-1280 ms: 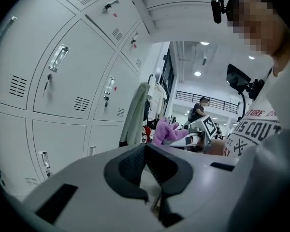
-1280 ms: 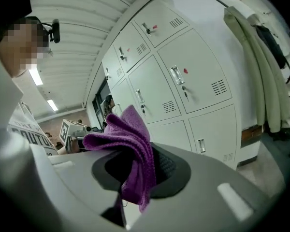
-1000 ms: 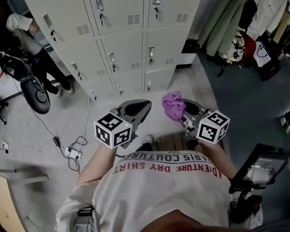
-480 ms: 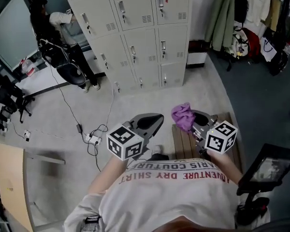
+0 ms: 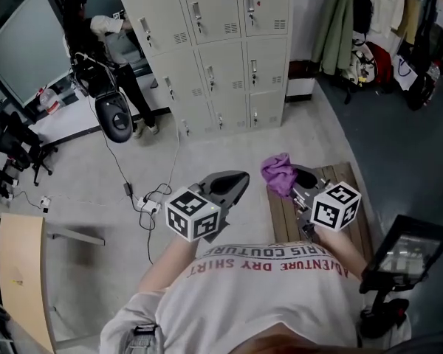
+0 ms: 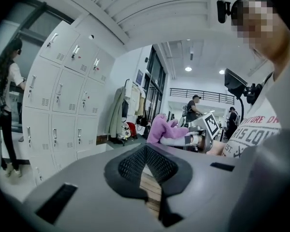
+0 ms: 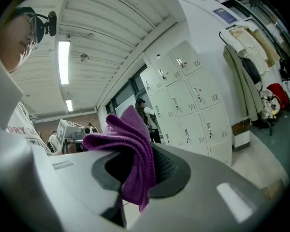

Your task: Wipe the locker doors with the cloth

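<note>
We now stand farther from pale grey metal locker doors | right hand-held gripper clasps crumpled purple cloth, off them | left hand-held gripper closed, empty

You hold two in all: the left hand-held gripper and the right hand-held gripper. You have one purple cloth. Nine locker doors show whole in the head view, three columns of three. One person stands beside them.

Lockers, tops beyond head view's edge.
</note>
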